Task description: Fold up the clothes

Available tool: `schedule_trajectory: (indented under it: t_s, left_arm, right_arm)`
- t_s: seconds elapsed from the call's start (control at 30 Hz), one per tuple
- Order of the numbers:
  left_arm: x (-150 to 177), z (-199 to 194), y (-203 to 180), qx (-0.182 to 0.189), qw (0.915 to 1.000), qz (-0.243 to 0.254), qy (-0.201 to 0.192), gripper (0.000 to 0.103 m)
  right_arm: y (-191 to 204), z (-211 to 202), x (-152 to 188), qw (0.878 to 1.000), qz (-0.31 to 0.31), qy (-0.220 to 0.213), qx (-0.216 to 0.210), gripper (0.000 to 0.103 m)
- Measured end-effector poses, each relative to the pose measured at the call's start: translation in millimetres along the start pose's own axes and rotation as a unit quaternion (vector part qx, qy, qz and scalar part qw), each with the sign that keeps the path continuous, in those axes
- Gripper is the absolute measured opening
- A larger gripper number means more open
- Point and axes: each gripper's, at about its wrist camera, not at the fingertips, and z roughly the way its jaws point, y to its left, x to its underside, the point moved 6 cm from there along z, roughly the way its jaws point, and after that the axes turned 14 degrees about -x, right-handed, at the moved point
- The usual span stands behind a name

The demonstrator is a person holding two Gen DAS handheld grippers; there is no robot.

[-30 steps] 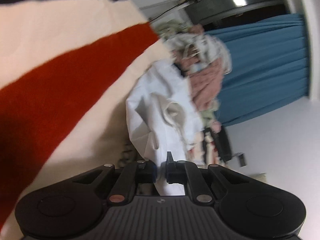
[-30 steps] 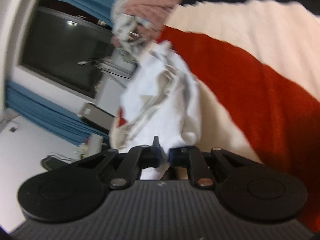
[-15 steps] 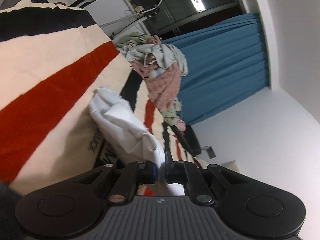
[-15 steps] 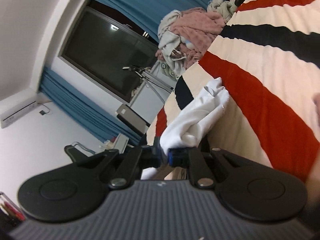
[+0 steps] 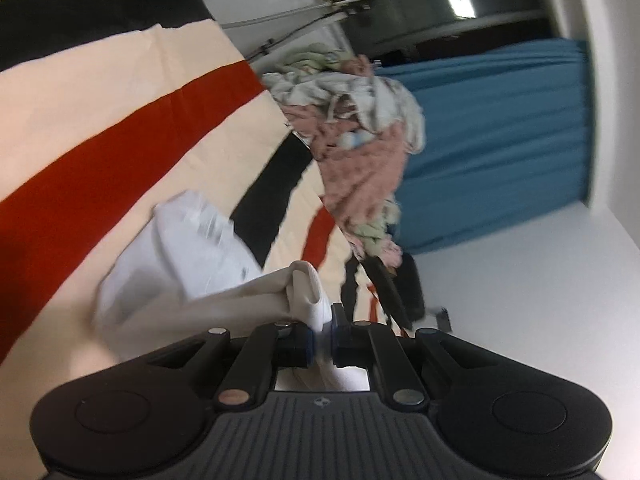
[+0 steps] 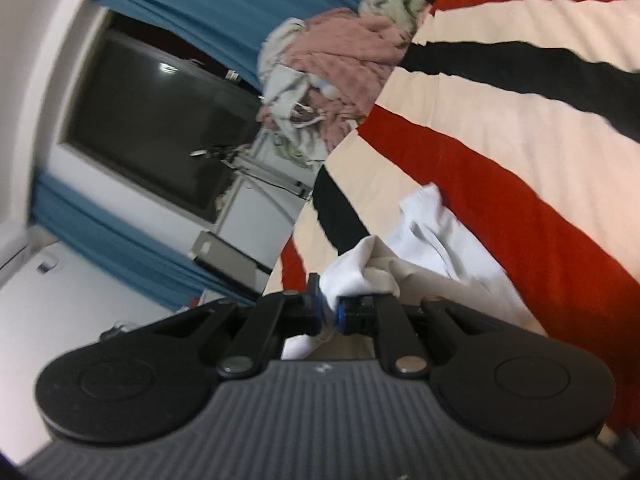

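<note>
White garment pinched by left claw and by right claw, bunched and draped on striped bed cover, clothes pile heaped beyond, blue curtain behind.

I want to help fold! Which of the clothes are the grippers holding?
The white garment, spread on the striped blanket. Each hand-held gripper pinches a bunched part of it. The pink and grey clothes pile lies farther off, untouched.
</note>
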Motion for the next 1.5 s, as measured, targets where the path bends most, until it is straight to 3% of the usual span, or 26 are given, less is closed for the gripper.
schedule_trajectory:
  t_s: [0.13, 0.33, 0.4, 0.43, 0.47, 0.5, 0.53, 0.57, 0.6, 0.67, 0.77, 0.9, 1.07, 1.2, 1.33, 1.5]
  left_arm:
    - [-40, 67, -19, -0.027, 0.9993, 0.020, -0.014, 0.008]
    - [-52, 130, 11, -0.027, 0.9984, 0.048, 0.003, 0.010]
    - [-52, 138, 17, -0.031, 0.9975, 0.064, 0.002, 0.018]
    - [-49, 136, 14, -0.028, 0.9964, 0.080, 0.000, 0.028]
    - [-47, 134, 10, -0.025, 0.9950, 0.097, -0.003, 0.052]
    - [-45, 132, 7, -0.021, 0.9933, 0.114, -0.006, 0.065]
    - [-42, 130, 3, -0.017, 0.9912, 0.131, -0.009, 0.085]
    - [-38, 126, -3, -0.018, 0.9882, 0.152, -0.017, 0.089]
    - [-33, 120, -10, -0.010, 0.9846, 0.173, -0.025, 0.089]
    - [-24, 114, -18, 0.002, 0.9795, 0.199, -0.033, 0.091]
    - [-16, 121, -22, -0.032, 0.9693, 0.240, -0.043, 0.091]
    - [-6, 142, -17, -0.086, 0.9552, 0.280, -0.044, 0.091]
    - [5, 168, -11, -0.154, 0.9311, 0.328, -0.045, 0.089]
    - [13, 188, -7, -0.207, 0.9069, 0.364, -0.046, 0.089]
    - [22, 155, -1, -0.199, 0.9091, 0.363, -0.047, 0.089]
    - [33, 114, 7, -0.189, 0.9124, 0.360, -0.048, 0.089]
  right_arm:
    - [-20, 67, -26, 1.000, 0.011, 0.004, 0.023, 0.010]
    - [-77, 119, -30, 0.999, 0.018, 0.041, 0.027, 0.012]
    - [-89, 125, -27, 0.998, 0.019, 0.063, 0.016, 0.014]
    - [-91, 126, -25, 0.997, 0.020, 0.075, 0.008, 0.016]
    - [-90, 126, -24, 0.996, 0.022, 0.088, -0.002, 0.025]
    - [-87, 124, -23, 0.995, 0.023, 0.098, -0.012, 0.045]
    - [-81, 120, -21, 0.994, 0.020, 0.103, -0.022, 0.058]
    - [-75, 117, -20, 0.994, 0.017, 0.107, -0.033, 0.083]
    - [-68, 114, -19, 0.993, -0.002, 0.108, -0.040, 0.087]
    - [-54, 109, -15, 0.991, -0.045, 0.111, -0.054, 0.087]
    - [-43, 112, -11, 0.982, -0.149, 0.113, -0.022, 0.085]
    - [-57, 140, -3, 0.947, -0.285, 0.127, 0.072, 0.049]
    - [-91, 173, 12, 0.923, -0.325, 0.174, 0.113, 0.045]
    - [-88, 166, 21, 0.916, -0.340, 0.177, 0.119, 0.045]
    - [-61, 143, 30, 0.918, -0.334, 0.184, 0.105, 0.045]
    - [-31, 99, 51, 0.906, -0.374, 0.171, 0.102, 0.045]
